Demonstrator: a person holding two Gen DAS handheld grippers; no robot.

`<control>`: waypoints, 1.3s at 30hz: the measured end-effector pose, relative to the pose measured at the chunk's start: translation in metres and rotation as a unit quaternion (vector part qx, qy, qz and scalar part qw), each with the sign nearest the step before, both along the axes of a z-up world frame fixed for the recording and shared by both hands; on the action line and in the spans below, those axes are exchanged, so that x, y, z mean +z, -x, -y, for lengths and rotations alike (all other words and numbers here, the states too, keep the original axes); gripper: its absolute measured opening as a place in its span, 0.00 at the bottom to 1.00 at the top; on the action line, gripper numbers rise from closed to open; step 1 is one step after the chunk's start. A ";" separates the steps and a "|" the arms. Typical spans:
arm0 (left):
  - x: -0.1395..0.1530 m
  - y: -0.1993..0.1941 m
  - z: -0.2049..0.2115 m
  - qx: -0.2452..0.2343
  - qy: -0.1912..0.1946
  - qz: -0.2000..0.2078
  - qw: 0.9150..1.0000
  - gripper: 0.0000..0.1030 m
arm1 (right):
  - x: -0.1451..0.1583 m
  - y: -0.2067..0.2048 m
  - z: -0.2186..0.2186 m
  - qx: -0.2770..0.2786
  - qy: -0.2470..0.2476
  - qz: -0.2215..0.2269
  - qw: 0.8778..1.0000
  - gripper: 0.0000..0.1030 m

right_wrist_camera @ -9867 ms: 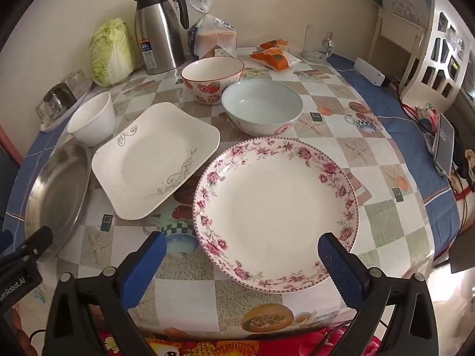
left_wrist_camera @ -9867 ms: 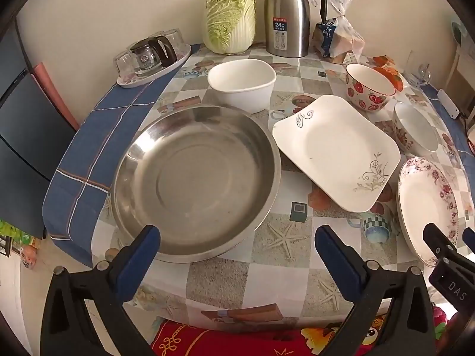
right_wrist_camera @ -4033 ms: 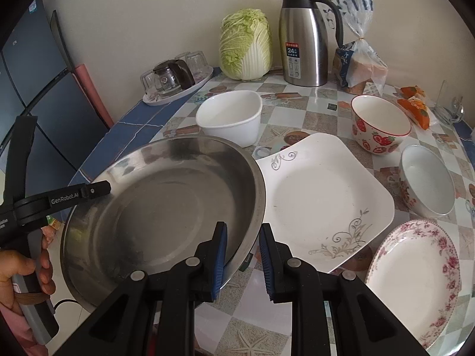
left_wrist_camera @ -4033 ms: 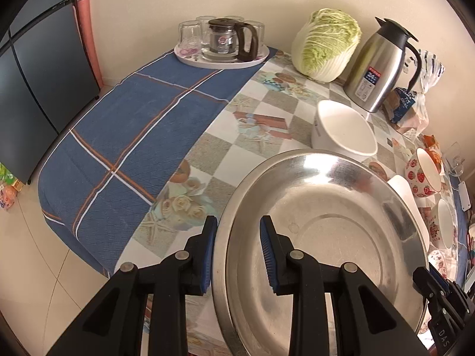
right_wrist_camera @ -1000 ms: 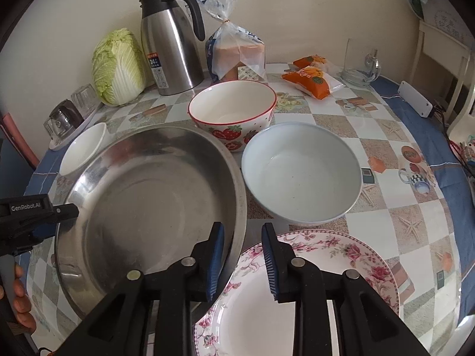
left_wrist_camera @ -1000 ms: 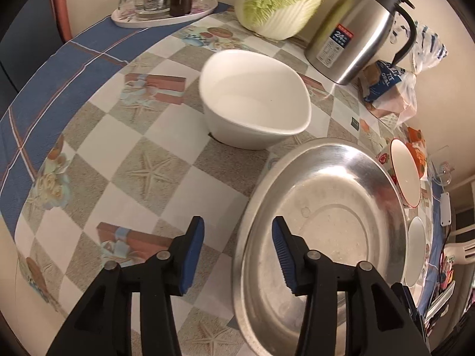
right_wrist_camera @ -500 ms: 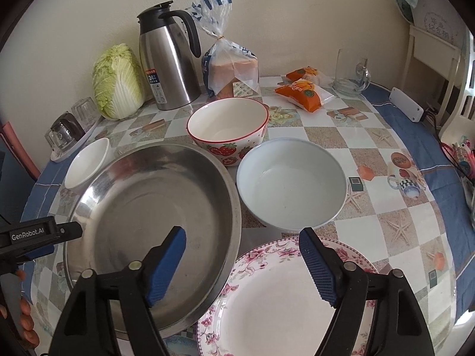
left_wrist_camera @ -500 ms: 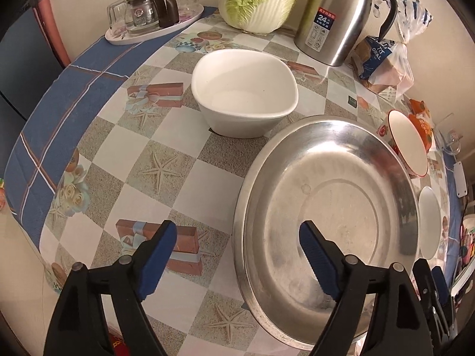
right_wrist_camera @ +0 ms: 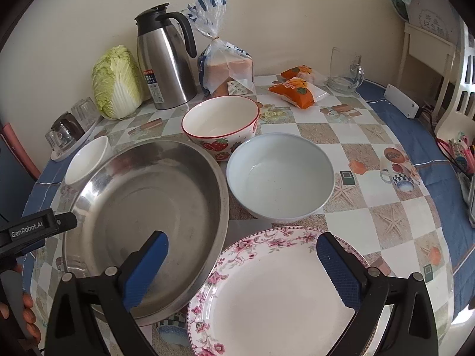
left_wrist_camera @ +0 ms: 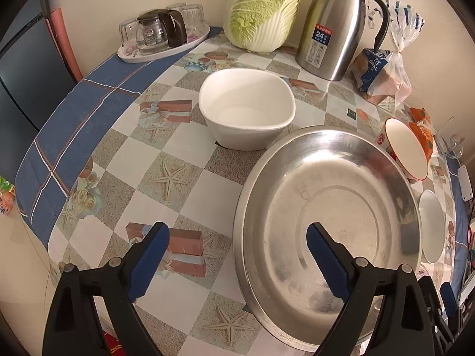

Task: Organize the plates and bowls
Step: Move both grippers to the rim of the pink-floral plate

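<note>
A large steel basin (left_wrist_camera: 326, 195) rests on the table, also in the right wrist view (right_wrist_camera: 142, 216); the white rectangular plate it covers is hidden. My left gripper (left_wrist_camera: 237, 252) is open and empty over the basin's left rim. My right gripper (right_wrist_camera: 242, 255) is open and empty, straddling the basin's right rim and a floral plate (right_wrist_camera: 276, 293). A white square bowl (left_wrist_camera: 246, 106) stands behind the basin. A strawberry bowl (right_wrist_camera: 219, 121) and a pale blue bowl (right_wrist_camera: 280, 175) stand to its right.
At the back stand a cabbage (left_wrist_camera: 264, 6), a steel thermos jug (left_wrist_camera: 335, 23), bagged bread (right_wrist_camera: 225, 65), orange snack packs (right_wrist_camera: 297, 89) and a glass mug (right_wrist_camera: 346, 71). A tray of glasses with a teapot (left_wrist_camera: 163, 32) sits back left. The table edge is near me.
Both grippers, shut on the basin's rims a second ago, have opened and let it go. The basin now lies on the white rectangular plate. Both grippers pulled back a little.
</note>
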State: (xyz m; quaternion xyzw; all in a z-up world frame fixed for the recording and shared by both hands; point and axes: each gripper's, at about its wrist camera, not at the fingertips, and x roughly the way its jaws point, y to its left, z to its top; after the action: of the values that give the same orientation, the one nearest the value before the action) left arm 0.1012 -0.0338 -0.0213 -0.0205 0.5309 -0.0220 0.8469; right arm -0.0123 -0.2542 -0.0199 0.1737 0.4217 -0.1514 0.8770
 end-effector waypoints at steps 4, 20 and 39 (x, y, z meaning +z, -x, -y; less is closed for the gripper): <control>0.006 0.016 0.005 -0.002 0.000 0.022 1.000 0.91 | 0.003 0.011 0.002 -0.004 -0.002 0.006 1.000 0.99; 0.016 0.096 0.049 -0.106 0.016 0.099 0.989 0.92 | 0.007 0.082 0.038 -0.069 -0.045 0.028 0.996 1.00; 0.008 0.131 0.108 -0.232 0.027 0.058 0.971 0.93 | -0.036 0.104 0.096 -0.151 -0.132 -0.043 0.979 1.00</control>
State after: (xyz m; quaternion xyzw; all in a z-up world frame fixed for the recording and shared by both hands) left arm -0.0301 -0.1423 -0.0134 0.0818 0.4700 -0.2328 0.8475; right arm -0.1168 -0.3497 -0.0563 0.3429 0.4441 -0.2325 0.7944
